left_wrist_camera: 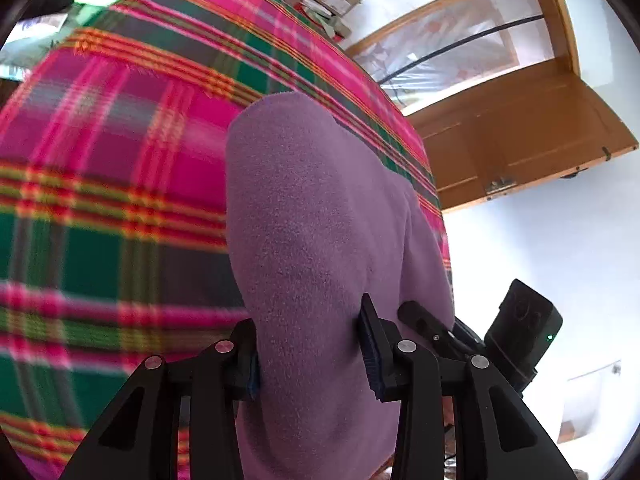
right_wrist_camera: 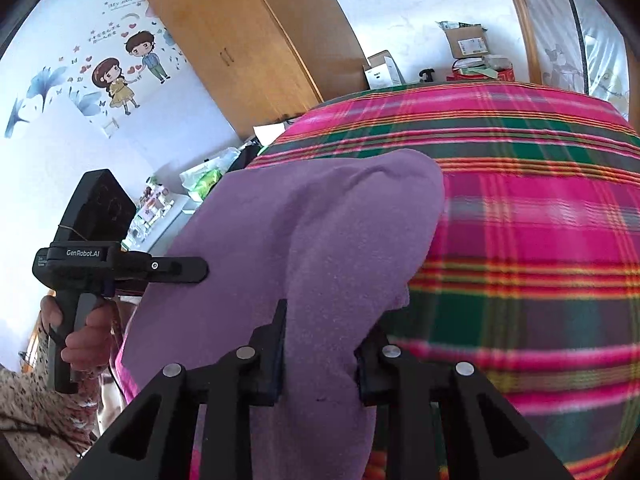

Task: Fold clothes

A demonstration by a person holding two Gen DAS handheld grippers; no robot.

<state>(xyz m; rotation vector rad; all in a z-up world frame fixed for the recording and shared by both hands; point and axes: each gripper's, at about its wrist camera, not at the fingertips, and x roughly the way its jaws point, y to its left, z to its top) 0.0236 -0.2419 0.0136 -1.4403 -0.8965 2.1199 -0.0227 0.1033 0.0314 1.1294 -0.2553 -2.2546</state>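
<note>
A purple fleece garment (left_wrist_camera: 304, 216) hangs between both grippers above a bed with a pink, green and orange plaid blanket (left_wrist_camera: 112, 152). My left gripper (left_wrist_camera: 310, 354) is shut on one edge of the garment. My right gripper (right_wrist_camera: 320, 354) is shut on another edge of the same garment (right_wrist_camera: 304, 232). The cloth bulges up between each pair of fingers and drapes forward onto the blanket (right_wrist_camera: 540, 220). The right gripper's body also shows in the left wrist view (left_wrist_camera: 520, 332), close on the right. The left gripper's body shows in the right wrist view (right_wrist_camera: 92, 256), held by a hand.
A wooden door (left_wrist_camera: 520, 136) and a window stand beyond the bed's right side. A wooden wardrobe (right_wrist_camera: 248, 44) and a wall with cartoon stickers are on the left. Cardboard boxes (right_wrist_camera: 468, 44) and clutter sit past the bed's far edge.
</note>
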